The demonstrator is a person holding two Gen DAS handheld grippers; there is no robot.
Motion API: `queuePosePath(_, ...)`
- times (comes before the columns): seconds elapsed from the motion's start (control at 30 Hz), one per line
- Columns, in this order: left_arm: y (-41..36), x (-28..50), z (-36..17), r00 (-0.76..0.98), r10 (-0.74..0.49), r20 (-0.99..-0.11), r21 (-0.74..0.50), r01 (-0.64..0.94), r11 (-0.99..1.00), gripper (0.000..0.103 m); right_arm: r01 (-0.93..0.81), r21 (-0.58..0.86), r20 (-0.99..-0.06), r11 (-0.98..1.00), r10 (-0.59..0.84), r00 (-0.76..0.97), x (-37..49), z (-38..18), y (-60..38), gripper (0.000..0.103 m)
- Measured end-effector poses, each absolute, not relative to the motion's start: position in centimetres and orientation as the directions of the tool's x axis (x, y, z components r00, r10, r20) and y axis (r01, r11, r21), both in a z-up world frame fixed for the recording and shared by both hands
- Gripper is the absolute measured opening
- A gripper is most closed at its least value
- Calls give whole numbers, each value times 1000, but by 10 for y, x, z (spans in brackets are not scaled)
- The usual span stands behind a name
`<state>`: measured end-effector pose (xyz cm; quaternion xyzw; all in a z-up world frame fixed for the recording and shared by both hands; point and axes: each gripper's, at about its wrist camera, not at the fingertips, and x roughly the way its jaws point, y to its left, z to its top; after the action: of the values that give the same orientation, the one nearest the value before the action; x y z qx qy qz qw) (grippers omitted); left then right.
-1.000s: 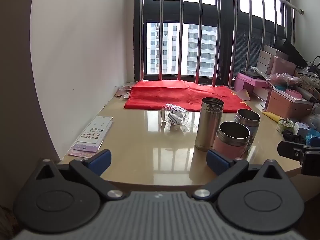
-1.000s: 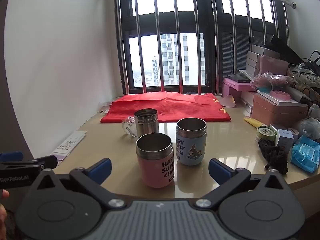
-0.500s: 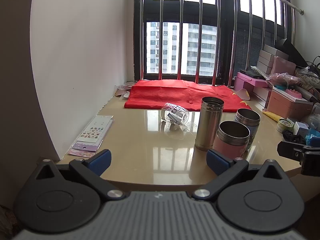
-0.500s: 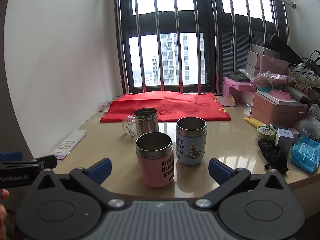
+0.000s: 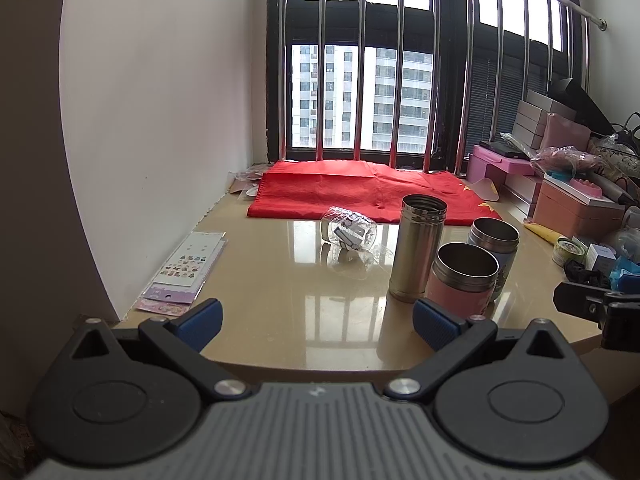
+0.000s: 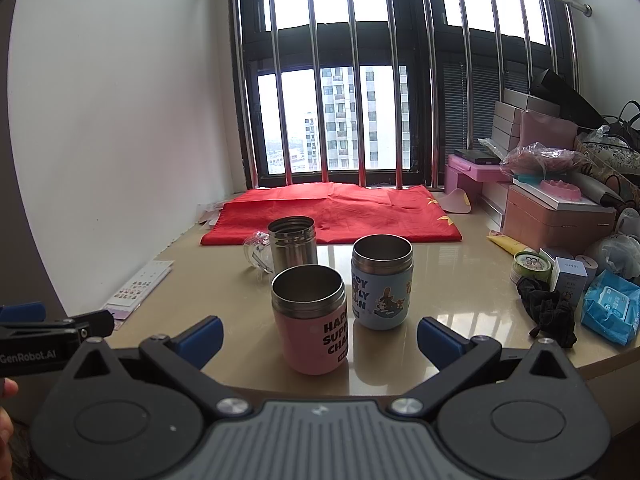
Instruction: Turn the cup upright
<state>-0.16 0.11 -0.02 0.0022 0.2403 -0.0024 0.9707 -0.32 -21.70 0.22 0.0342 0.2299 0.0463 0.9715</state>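
A clear glass cup with a printed label lies on its side on the beige table, in front of the red cloth. In the right wrist view only its handle shows, behind the tall steel flask. My left gripper is open and empty at the table's near edge, well short of the cup. My right gripper is open and empty, just before the pink cup. The three other cups stand upright.
The tall steel flask, the pink cup and a blue cup stand right of the glass cup. A red cloth lies at the back. Sticker sheets lie at left. Boxes, tissues and a black cloth crowd the right.
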Motion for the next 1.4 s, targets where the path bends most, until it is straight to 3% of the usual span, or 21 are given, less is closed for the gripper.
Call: queuePosePath(1.4,0,-5,1,886,-17,-464,-9,14,1000,103,-76,90,-440,993,108,891,-7,2,-215,103)
